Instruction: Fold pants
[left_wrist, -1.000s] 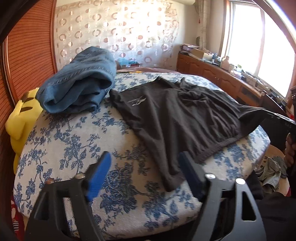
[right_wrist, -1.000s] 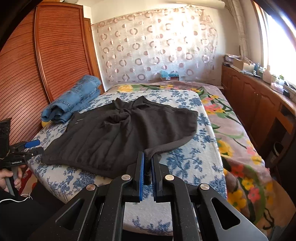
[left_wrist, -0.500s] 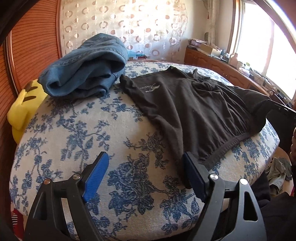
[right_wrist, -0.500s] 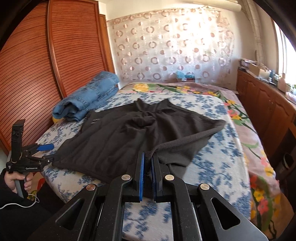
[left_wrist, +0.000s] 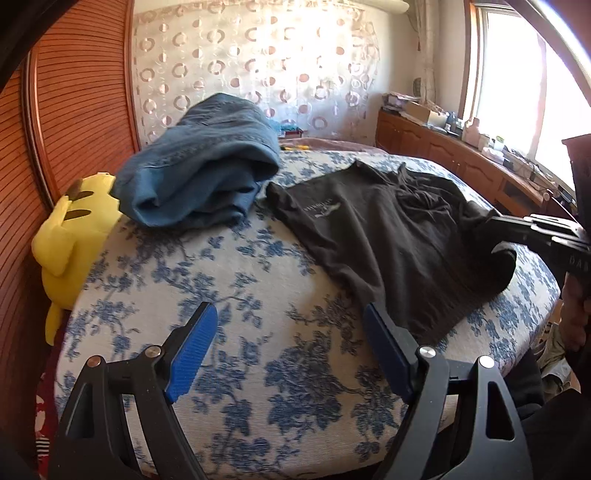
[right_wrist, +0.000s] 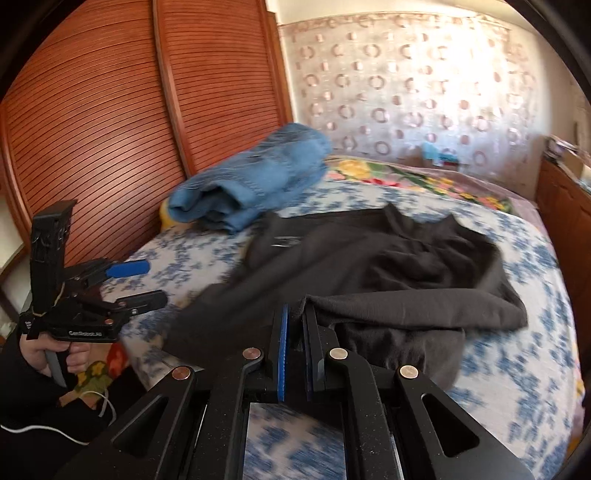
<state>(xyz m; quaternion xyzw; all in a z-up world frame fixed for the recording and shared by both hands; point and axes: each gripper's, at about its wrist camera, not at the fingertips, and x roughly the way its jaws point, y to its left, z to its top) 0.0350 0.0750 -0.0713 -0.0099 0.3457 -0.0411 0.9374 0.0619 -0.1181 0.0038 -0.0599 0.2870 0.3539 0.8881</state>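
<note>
Pants (left_wrist: 399, 236), dark grey/black, soft knit fabric, spread mostly flat on bed (left_wrist: 229, 280) with blue-floral white cover. Small pale logo print near the far-left corner of the garment in the left wrist view. Middle bunched into wrinkles; ribbed hem along the near edge. In the right wrist view the pants (right_wrist: 373, 266) have one edge lifted and drawn over the rest, making a thick fold across the near side.

Right gripper (right_wrist: 295, 332): fingers pressed nearly together, pinching that lifted edge of the pants between the blue pads; cloth comes straight out of the fingertips. The same gripper shows at the right edge of the left wrist view (left_wrist: 546, 236), over the pants' right side.

Left gripper (left_wrist: 291, 350): fingers spread wide, nothing between them, low over bare bed cover, right finger just beside the pants' near-left corner. In the right wrist view the left gripper (right_wrist: 147, 280) is hand-held at the bed's left edge, fingers apart, apart from the cloth.

Folded blue jeans (left_wrist: 207, 173) piled at the far left of the bed, just beside the pants' far corner. Yellow plush toy (left_wrist: 70, 236) wedged between bed and wooden slatted doors (right_wrist: 110, 110). Patterned curtain (left_wrist: 258, 74) behind.
</note>
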